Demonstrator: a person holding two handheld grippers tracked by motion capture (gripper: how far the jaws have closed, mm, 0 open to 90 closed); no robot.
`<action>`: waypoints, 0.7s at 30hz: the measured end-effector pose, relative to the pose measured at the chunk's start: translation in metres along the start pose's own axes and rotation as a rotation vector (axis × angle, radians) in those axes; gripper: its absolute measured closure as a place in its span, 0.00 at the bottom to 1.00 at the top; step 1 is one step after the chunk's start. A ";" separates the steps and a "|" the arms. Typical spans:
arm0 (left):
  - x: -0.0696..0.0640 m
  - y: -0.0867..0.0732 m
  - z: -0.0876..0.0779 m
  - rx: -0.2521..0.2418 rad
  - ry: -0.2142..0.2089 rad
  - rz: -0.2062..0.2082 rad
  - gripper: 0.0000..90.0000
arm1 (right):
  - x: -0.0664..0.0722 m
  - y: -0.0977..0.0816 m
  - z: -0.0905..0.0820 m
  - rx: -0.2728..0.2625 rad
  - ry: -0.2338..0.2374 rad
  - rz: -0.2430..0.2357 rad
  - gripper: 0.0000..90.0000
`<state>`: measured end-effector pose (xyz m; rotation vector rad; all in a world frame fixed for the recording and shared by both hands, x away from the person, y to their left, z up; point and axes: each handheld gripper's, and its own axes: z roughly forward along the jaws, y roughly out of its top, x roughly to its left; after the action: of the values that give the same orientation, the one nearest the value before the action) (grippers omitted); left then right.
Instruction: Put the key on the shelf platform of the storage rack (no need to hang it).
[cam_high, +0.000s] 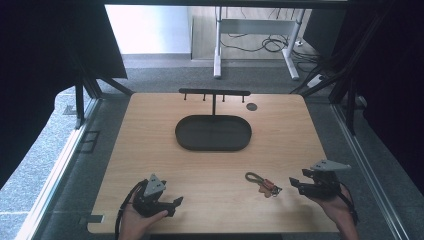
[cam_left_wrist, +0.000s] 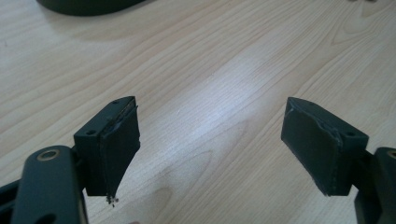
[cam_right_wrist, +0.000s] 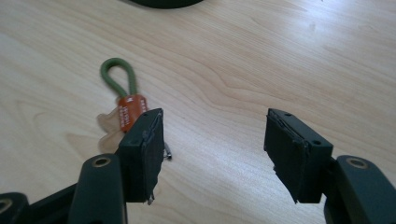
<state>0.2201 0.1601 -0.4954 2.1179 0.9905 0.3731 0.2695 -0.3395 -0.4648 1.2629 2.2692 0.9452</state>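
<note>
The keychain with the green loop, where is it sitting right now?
In the high view the keychain lies flat on the table, near the front edge on the person's right, just left of the open right gripper and in front of the dark oval tray.

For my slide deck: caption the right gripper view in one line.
Open right gripper hovers over the wooden table, a green-looped keychain with orange tag beside its left jaw.

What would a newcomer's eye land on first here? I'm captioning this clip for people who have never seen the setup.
Probably the dark oval tray at the middle of the wooden table, with a black T-shaped hook rack standing just behind it. Next, the small keychain with a green cord loop and orange tag, lying near the front right, just left of the open right gripper. The left gripper, also open, rests at the front left.
</note>
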 end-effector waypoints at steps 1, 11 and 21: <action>-0.001 0.001 -0.002 -0.005 -0.001 0.002 0.22 | 0.001 0.007 -0.006 0.017 0.010 -0.014 0.44; 0.002 0.002 -0.008 -0.016 0.004 -0.014 0.23 | 0.009 0.029 -0.013 0.091 0.051 -0.073 0.48; -0.001 0.003 -0.006 -0.003 -0.007 0.000 0.23 | 0.028 0.047 -0.001 0.157 0.119 -0.165 0.53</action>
<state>0.2171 0.1613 -0.4891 2.1147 0.9850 0.3669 0.2829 -0.2987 -0.4306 1.0846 2.5386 0.8168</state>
